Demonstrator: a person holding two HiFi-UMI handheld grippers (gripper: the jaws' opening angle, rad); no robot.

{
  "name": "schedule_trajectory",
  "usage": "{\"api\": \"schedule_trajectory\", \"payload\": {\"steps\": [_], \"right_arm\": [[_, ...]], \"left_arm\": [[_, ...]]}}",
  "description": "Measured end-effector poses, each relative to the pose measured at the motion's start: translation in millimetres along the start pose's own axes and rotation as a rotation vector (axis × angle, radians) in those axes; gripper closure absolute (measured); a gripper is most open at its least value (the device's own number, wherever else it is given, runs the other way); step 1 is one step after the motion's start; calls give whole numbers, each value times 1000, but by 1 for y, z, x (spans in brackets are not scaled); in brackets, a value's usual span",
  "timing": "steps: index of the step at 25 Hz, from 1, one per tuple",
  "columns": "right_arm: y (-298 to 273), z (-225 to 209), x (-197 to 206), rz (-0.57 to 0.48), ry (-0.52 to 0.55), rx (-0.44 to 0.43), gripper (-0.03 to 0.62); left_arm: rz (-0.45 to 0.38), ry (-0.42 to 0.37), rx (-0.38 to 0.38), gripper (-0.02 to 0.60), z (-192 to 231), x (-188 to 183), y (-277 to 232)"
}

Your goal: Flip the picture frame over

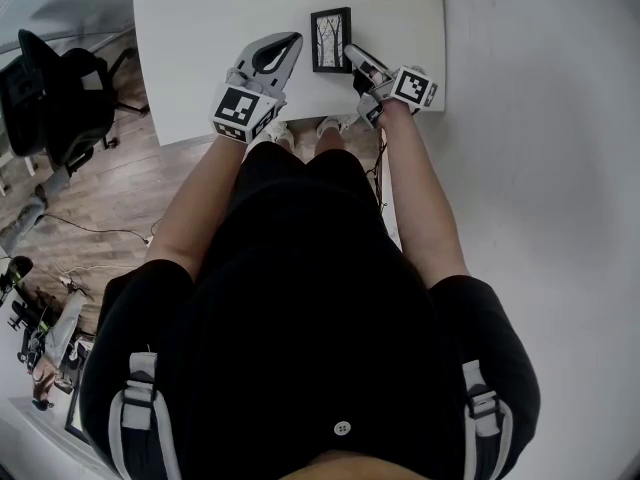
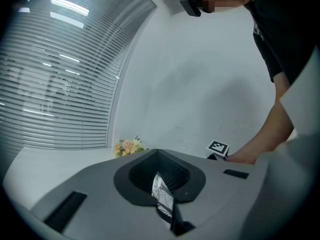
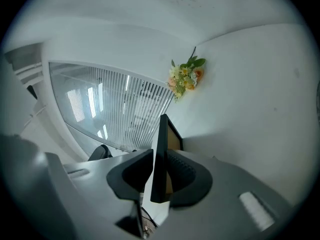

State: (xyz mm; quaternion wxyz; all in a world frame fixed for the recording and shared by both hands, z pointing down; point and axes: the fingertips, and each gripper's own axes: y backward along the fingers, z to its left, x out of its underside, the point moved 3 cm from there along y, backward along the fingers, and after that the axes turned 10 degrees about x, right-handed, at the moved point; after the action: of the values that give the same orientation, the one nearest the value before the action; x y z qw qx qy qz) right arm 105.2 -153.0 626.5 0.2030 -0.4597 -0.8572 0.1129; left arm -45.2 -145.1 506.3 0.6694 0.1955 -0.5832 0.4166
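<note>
— The jaws of the left gripper [image 1: 292, 40] are drawn together to a mere slit and hold nothing. A strip of the picture shows through that slit, and the head view puts their tips just beside the left edge of the picture frame [image 1: 331, 40].

— And the frame itself?

— It lies on the white tabletop [image 1: 200, 28], picture side up, between the two grippers. On its right, the jaws of the right gripper [image 1: 356, 58] are closed on its edge. The right gripper view shows the black rim edge-on between them, with the brown backing on one side.

— Which step would that be?

— Most likely the grasp that starts the flip. The frame is picture-up, so the turn itself is not yet done.

— What does the next move call for?

— Probably a lift of the gripped right edge and a turn of that gripper, so the frame pivots on its left edge and comes down on its face. The left gripper seems placed to stop that edge from sliding. The hold is on a thin rim, so a fast swing could let it slip.
</note>
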Motion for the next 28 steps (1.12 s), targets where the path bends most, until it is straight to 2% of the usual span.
{"api": "schedule_trajectory", "payload": {"steps": [4,14,17,21,23,28], "right_arm": [[4,-10,-3,14,55,69,499],[3,-27,-2,48,180,200,486],[2,-32,2,98,307,279,466],[4,-43,9,188,578,467,390],[5,-42,10,197,698,535,378],[5,-16,10,190,865,540,372]], "left_arm": [[-18,0,-7,575,1,-3,1],[-1,-2,-17,575,-3,3,9],[-2,-4,-20,575,-5,2,11],[2,-12,-35,574,-8,0,15],[4,-15,-39,575,-8,-1,17],[18,-22,-43,575,-11,-8,22]]}}
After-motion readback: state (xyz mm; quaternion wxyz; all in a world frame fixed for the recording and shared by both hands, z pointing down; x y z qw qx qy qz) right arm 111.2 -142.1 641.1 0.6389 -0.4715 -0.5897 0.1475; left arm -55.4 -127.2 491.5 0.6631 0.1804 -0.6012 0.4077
